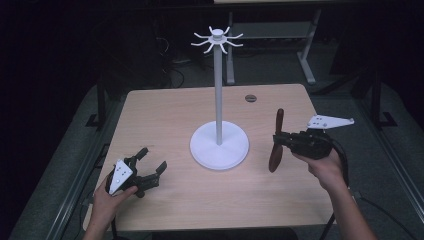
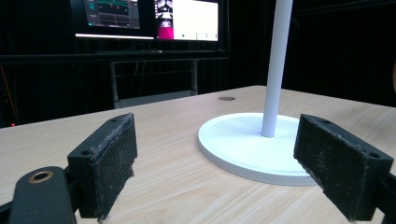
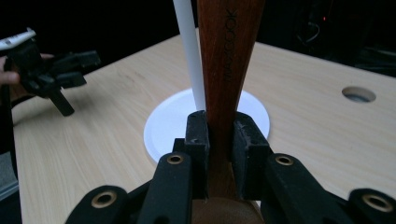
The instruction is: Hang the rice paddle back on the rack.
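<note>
A white stand with a round base (image 1: 219, 146) and a tall pole (image 1: 218, 90) topped by several hooks (image 1: 217, 39) rises mid-table. To its right my right gripper (image 1: 281, 141) is shut on a dark wooden utensil (image 1: 276, 142), held nearly upright above the table. In the right gripper view the brown handle (image 3: 226, 65) rises between the closed jaws, with the white pole (image 3: 189, 51) behind. My left gripper (image 1: 151, 161) rests low at the front left, open and with nothing in it. Its pads (image 2: 105, 163) frame the stand's base (image 2: 243, 144).
The table (image 1: 165, 120) is light wood with a round cable hole (image 1: 250, 98) at the back right. Monitors (image 2: 149, 18) glow behind the table in the left gripper view. Dark floor and table legs (image 1: 306, 50) lie beyond the far edge.
</note>
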